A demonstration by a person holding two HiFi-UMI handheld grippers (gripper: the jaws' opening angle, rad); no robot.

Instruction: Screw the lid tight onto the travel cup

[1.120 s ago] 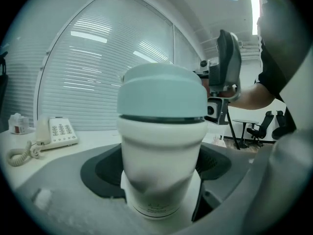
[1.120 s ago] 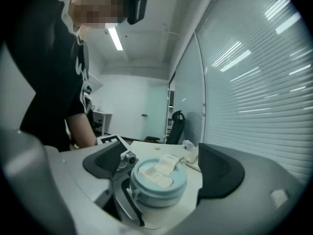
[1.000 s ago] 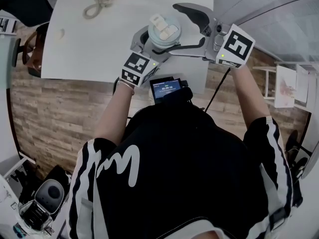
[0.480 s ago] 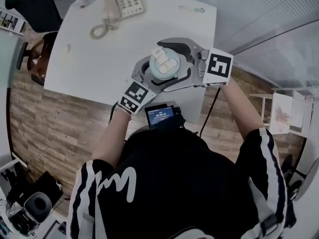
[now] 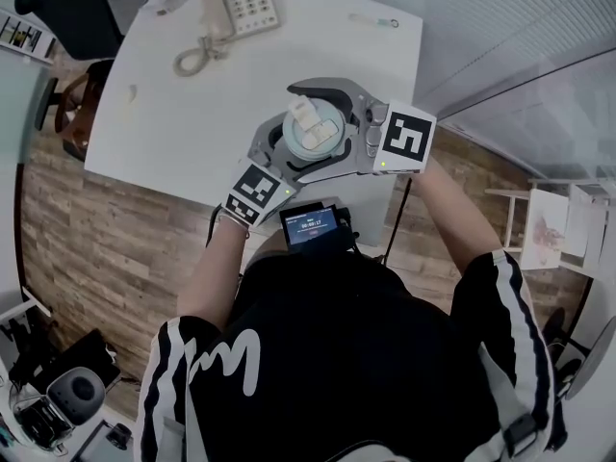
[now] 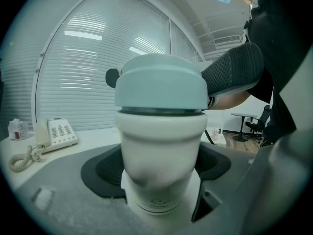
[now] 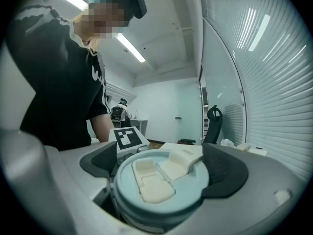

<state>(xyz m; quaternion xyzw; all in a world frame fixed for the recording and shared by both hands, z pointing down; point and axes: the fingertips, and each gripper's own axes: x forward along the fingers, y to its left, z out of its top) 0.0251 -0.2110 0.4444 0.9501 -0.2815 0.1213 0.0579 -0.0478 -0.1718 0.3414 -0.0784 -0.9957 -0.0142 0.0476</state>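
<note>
The travel cup (image 6: 161,155) is white, with a pale blue lid (image 5: 313,128) that has a cream flip tab. It stands upright over the white table (image 5: 173,114). My left gripper (image 5: 281,150) is shut on the cup body below the lid, a dark pad pressing each side (image 6: 161,180). My right gripper (image 5: 332,128) reaches in from the right with its jaws spread wide around the lid (image 7: 161,180). A small gap shows at its left pad. One right finger (image 6: 232,75) shows beside the lid.
A desk telephone (image 5: 241,3) with a coiled cord (image 5: 197,56) lies at the table's far side. The table's near edge runs just under the grippers. A small screen (image 5: 313,227) sits at the person's waist. A dark chair (image 5: 58,8) stands at the far left.
My right gripper has swung in from the cup's right side and now has its jaws around the lid. The left gripper keeps its hold on the cup.
</note>
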